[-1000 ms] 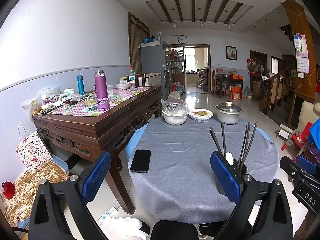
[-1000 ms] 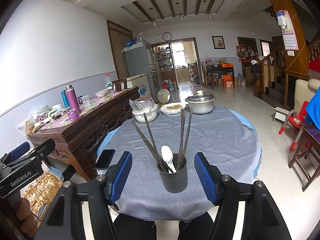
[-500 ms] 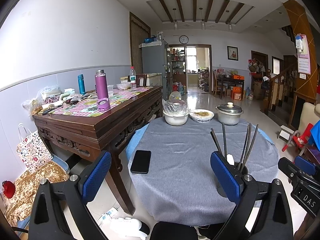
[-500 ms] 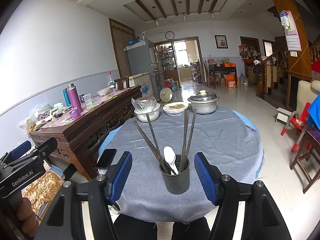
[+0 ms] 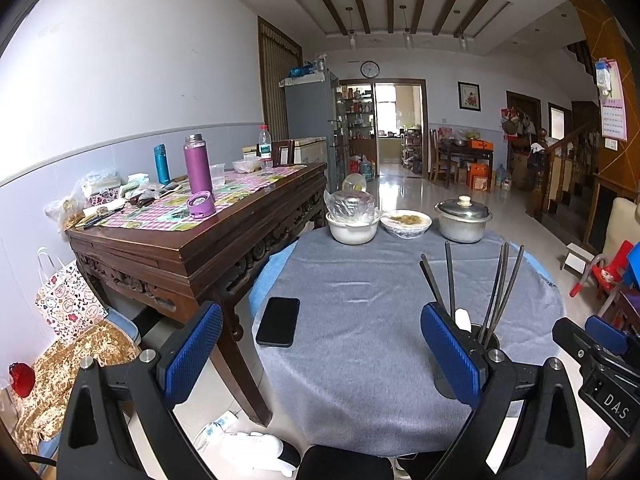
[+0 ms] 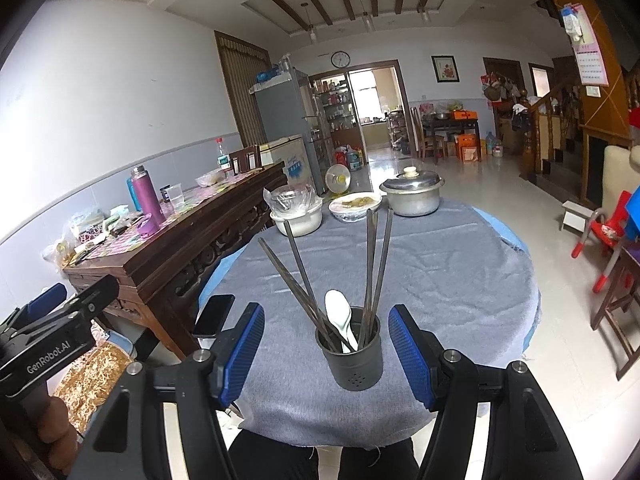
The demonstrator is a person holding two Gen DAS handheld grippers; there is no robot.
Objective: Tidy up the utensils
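From the left wrist, the left gripper [image 5: 320, 344] stands with its jaws wide apart and nothing between them; its blue ribbed pads sit on black plastic arms. The right pad covers most of the dark utensil cup [image 5: 486, 334], so only a slice of its rim shows, with thin dark chopsticks [image 5: 500, 292] fanning up and the white tip of a spoon [image 5: 464, 319] peeking out. A flat black phone [image 5: 279, 321] lies on the round table's grey cloth [image 5: 360, 360], near the left edge. At the far side stand a white basin [image 5: 352, 229] with crinkled plastic over it, a shallow dish [image 5: 406, 224] and a lidded metal pot [image 5: 463, 222]. The right gripper [image 5: 600, 348] is cut off at the frame's right edge.

From the right wrist, the right gripper [image 6: 326, 354] is spread wide, its pads on either side of the cup [image 6: 352, 354] and clear of it. The cup is a round, matt dark cylinder with small holes low on its wall, standing near the table's front edge. Four chopsticks [image 6: 374, 268] lean out of it, two left and two nearly upright, and a glossy white spoon [image 6: 340, 318] rests inside. The phone [image 6: 214, 314] is partly hidden behind the left pad. At the left edge the left gripper [image 6: 48, 320] is partly out of frame.
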